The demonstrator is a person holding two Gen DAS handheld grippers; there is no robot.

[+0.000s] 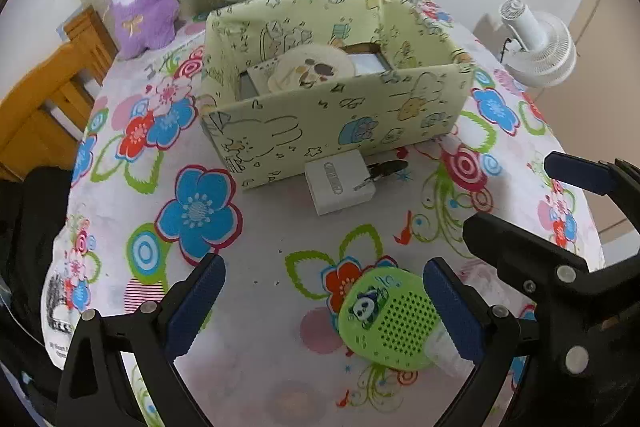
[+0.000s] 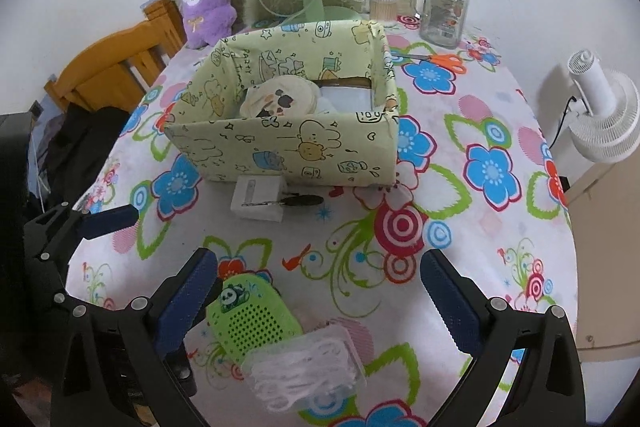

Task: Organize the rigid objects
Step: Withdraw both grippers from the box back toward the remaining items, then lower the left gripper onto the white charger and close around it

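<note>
Both the left gripper [image 1: 324, 303] and the right gripper [image 2: 318, 297] hang released over the floral tablecloth [image 1: 256, 227], jaws spread wide and grasping nothing. A green perforated case with a panda sticker [image 2: 252, 315] lies near, just beside the right gripper's left finger, with a clear packet of white picks [image 2: 304, 371] overlapping its near end. Farther off, a white adapter [image 2: 258, 197] and a dark small tool [image 2: 304, 201] lie touching the front of the patterned storage box [image 2: 288, 151]
</note>
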